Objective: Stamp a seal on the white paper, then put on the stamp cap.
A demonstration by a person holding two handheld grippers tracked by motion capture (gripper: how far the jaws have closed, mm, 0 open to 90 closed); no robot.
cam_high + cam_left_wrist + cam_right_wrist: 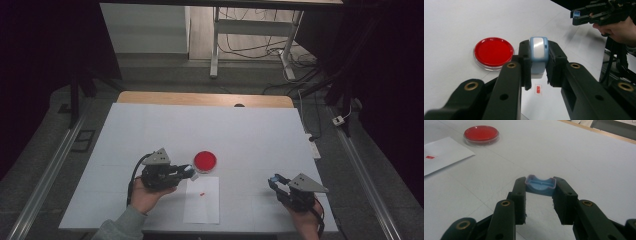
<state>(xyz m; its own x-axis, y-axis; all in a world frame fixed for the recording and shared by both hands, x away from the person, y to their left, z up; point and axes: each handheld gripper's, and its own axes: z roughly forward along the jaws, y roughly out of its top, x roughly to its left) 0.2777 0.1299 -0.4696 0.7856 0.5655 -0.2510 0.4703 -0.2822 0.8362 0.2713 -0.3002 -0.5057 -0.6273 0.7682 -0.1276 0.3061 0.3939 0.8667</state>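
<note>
Gripping a blue-and-white stamp (538,53), the left gripper (187,171) hangs above the sheet of paper (202,205) — just beside the red ink pad (205,161). The right gripper (540,187) clamps a blue cap (540,185) well apart.

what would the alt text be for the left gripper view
The left gripper is shut on a blue and white stamp, held above a white sheet of paper bearing a small red mark. A round red ink pad sits on the table to the left.
</note>
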